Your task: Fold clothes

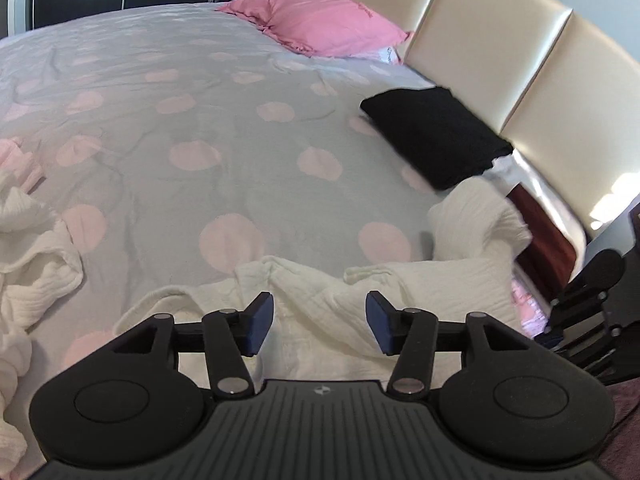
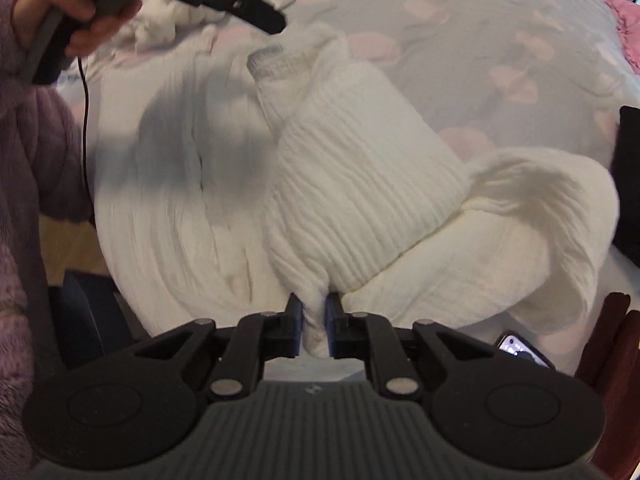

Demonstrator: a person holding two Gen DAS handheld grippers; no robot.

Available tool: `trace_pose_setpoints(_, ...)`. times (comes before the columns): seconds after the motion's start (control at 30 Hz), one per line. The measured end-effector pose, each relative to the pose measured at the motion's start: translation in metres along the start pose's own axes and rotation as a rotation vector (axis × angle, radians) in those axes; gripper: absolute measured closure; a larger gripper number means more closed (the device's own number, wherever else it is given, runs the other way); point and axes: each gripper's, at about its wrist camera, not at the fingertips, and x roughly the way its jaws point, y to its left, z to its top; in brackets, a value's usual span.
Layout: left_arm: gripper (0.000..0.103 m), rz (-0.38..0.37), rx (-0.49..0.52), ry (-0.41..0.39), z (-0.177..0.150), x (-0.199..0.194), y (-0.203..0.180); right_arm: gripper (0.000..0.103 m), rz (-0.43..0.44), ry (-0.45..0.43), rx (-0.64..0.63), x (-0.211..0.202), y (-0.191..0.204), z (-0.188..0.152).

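Right gripper (image 2: 313, 326): jaws clamped on a fold of the white knit sweater (image 2: 360, 184).
Left gripper (image 1: 320, 320): jaws parted, empty, above the sweater's body at the bed's (image 1: 240, 80) near edge.

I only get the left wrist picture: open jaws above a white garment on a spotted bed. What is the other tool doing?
Observer: The right gripper has its jaws closed on a fold of the white sweater.
Operator: Is the sweater flat?
Observer: No, a ribbed sleeve lies folded across its body.
Operator: Anything near the edge I'm missing?
Observer: A phone with a lit screen lies beside the sweater.
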Motion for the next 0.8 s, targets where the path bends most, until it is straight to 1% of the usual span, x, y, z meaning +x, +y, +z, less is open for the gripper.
trace_pose_setpoints(0.1, 0.054, 0.05, -0.025, 0.001, -0.001, 0.012, 0.007, 0.088, -0.013, 0.009, -0.014, 0.002, 0.0, 0.001)
trace_pose_setpoints(0.13, 0.054, 0.054, -0.039, 0.002, -0.001, 0.015, 0.01, 0.087, -0.019, 0.005, -0.014, 0.0, 0.0, 0.002)
trace_pose_setpoints(0.27, 0.054, 0.029, -0.093, 0.019, 0.003, 0.021, 0.024, 0.068, -0.059, -0.031, -0.039, -0.016, 0.001, 0.007)
trace_pose_setpoints(0.33, 0.053, 0.015, -0.107, 0.038, 0.005, 0.025, 0.027, 0.066, -0.074, -0.051, -0.049, -0.025, 0.002, 0.011)
trace_pose_setpoints(0.43, 0.053, 0.04, -0.111, 0.063, 0.006, 0.03, 0.03, 0.063, -0.086, -0.065, -0.061, -0.033, 0.005, 0.017)
trace_pose_setpoints(0.5, 0.053, 0.055, -0.101, 0.07, 0.006, 0.032, 0.031, 0.059, -0.115, -0.034, -0.093, -0.032, 0.008, 0.021)
trace_pose_setpoints(0.53, 0.053, 0.057, -0.098, 0.072, 0.005, 0.032, 0.031, 0.055, -0.138, -0.005, -0.119, -0.029, 0.011, 0.022)
trace_pose_setpoints(0.6, 0.054, 0.061, -0.092, 0.074, 0.005, 0.033, 0.031, 0.054, -0.182, 0.052, -0.17, -0.023, 0.016, 0.023)
trace_pose_setpoints(0.67, 0.054, 0.059, -0.085, 0.073, 0.007, 0.033, 0.03, 0.054, -0.194, 0.089, -0.204, -0.018, 0.019, 0.025)
trace_pose_setpoints(0.73, 0.054, 0.055, -0.075, 0.074, 0.008, 0.033, 0.03, 0.054, -0.187, 0.094, -0.226, -0.02, 0.022, 0.027)
trace_pose_setpoints(0.8, 0.054, 0.044, -0.073, 0.081, 0.008, 0.036, 0.031, 0.053, -0.174, 0.073, -0.238, -0.028, 0.024, 0.031)
